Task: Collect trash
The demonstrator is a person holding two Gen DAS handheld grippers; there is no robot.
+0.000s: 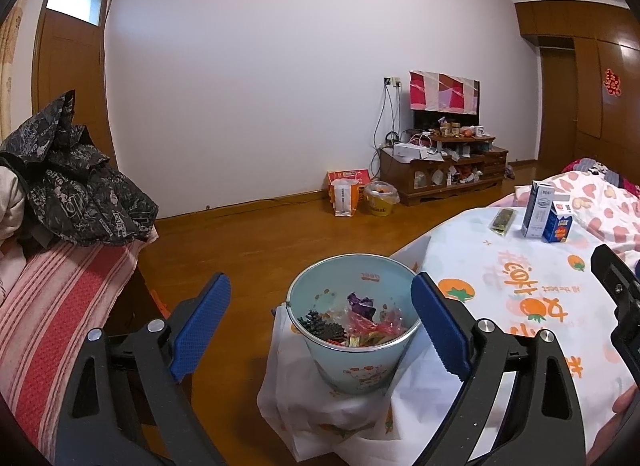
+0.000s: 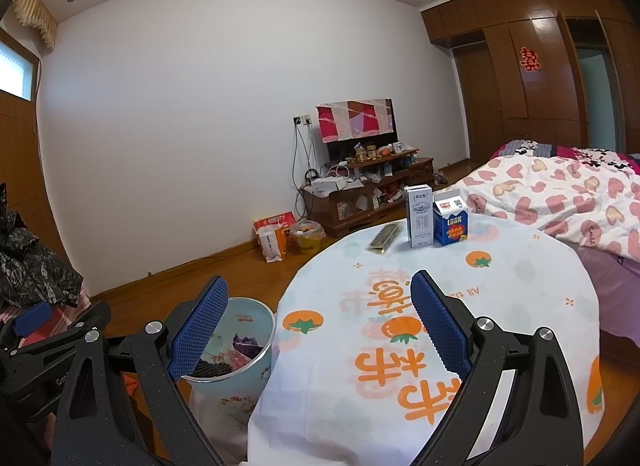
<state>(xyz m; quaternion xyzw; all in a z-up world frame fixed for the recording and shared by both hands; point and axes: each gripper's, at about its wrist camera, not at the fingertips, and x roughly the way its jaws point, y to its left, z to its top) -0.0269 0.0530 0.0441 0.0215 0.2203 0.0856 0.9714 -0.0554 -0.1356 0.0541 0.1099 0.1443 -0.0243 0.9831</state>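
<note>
A pale blue bucket holding several wrappers stands at the left edge of the round table with the orange-print cloth. My left gripper hovers just behind and above the bucket, open, nothing pressed between its blue pads. My right gripper is open over the table's near left part, with the bucket down to its left. At the table's far side stand a white milk carton and a blue carton. A dark flat wrapper lies to their left.
A black jacket lies on a pink striped cover at the left. A TV stand, an orange bag and a yellow bin line the far wall. A bed with a heart quilt lies at the right.
</note>
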